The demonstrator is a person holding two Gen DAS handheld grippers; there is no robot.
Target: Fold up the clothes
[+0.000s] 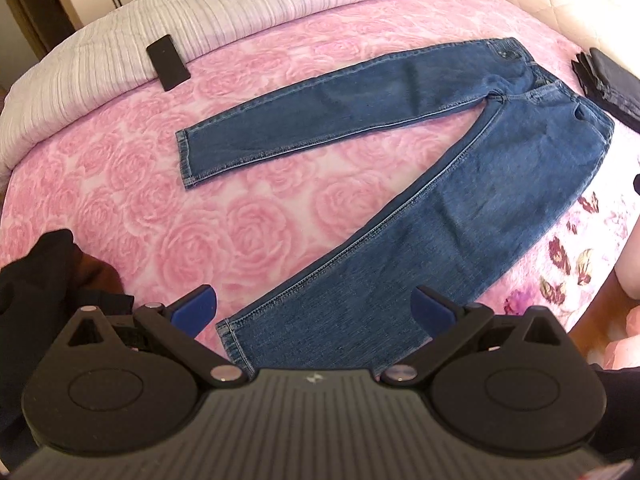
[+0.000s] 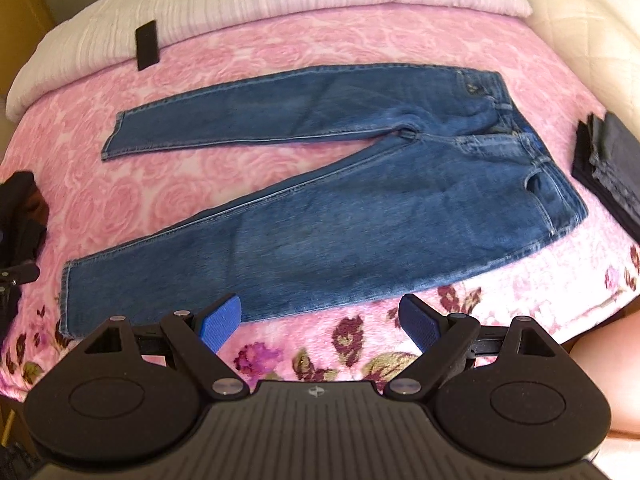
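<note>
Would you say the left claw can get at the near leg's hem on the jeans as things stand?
Probably yes. The left claw is open, and the near hem of the jeans lies flat on the pink blanket just ahead with nothing over it.

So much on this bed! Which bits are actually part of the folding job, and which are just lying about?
Part of the job:
- blue jeans, spread flat with legs apart
- left gripper, open over the near leg's hem
- right gripper, open at the near leg's edge

Just lying about:
- black phone
- dark folded stack
- black clothing heap
- pink rose blanket

Pink rose bedspread [image 2: 280,32], jeans [image 2: 320,216], folded clothes [image 2: 608,160]
</note>
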